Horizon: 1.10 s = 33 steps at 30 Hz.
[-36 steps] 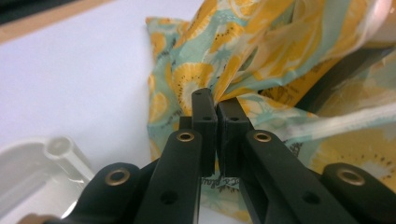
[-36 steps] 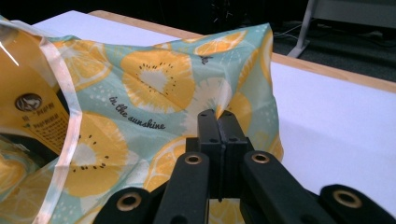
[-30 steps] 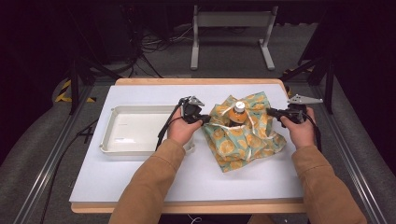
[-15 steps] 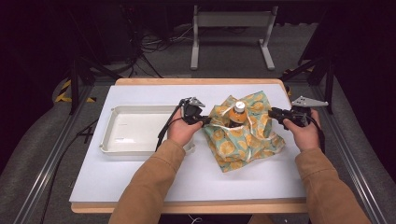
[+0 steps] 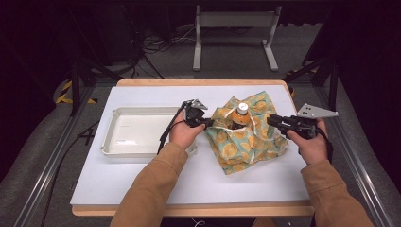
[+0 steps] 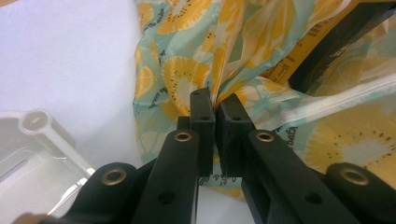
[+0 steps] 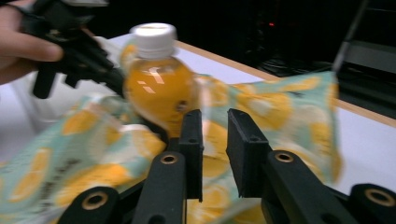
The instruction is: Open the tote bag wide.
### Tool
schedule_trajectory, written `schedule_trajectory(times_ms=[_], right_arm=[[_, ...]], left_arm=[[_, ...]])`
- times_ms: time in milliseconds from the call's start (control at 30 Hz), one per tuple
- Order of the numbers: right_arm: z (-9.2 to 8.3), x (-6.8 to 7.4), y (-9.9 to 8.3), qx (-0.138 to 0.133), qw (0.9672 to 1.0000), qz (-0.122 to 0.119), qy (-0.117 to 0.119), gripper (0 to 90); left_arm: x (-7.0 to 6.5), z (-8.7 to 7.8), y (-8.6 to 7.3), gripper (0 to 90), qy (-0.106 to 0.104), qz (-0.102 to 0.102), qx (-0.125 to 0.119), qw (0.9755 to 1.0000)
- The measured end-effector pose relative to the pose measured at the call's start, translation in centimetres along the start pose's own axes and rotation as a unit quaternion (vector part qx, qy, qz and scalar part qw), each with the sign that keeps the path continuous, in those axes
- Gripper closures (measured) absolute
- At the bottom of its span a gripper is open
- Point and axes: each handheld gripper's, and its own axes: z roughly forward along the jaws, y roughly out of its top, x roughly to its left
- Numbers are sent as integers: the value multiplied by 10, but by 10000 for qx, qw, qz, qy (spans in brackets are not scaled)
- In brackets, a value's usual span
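Nearest you, your two sleeved forearms come in from the near edge of the white table (image 5: 142, 184). Your left gripper (image 5: 206, 123) sits just left of the lemon-print bag (image 5: 246, 142), its jaws pinched tight on a fold of the bag's left edge; in the left gripper view the fabric (image 6: 187, 88) is squeezed in the thin slit between the pads. Your right gripper (image 5: 270, 119) hovers at the bag's right side, close to the rim. Its jaws have just been closing from a wider gap and now stand a little apart; in the right gripper view nothing is pressed between them, with the printed fabric lying behind the gap.

The bag lies crumpled right of the table's centre, its mouth open upward. An orange drink bottle (image 5: 241, 115) with a white cap stands upright inside it, between the two grippers. Left of your left hand (image 5: 183, 135) sits a shallow white tray (image 5: 109, 142).
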Motion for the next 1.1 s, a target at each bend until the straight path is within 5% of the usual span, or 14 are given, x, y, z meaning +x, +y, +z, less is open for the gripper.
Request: schedule_trajectory(times_ms=[233,867,1000,1100], right_arm=[[12,16,-1,96,9996,-225,161,790],[65,5,-30,808,9967,-3,79,832],[69,3,-35,879,9961,39,80,773],[72,2,-40,897,9960,21,8,656]], left_arm=[[-2,-4,0,864,-75,80,-87,9999],[-3,-4,-7,857,-168,94,-88,9998],[-3,-3,-8,844,-195,75,-84,9997],[-4,-6,-7,747,-214,69,-162,9996]])
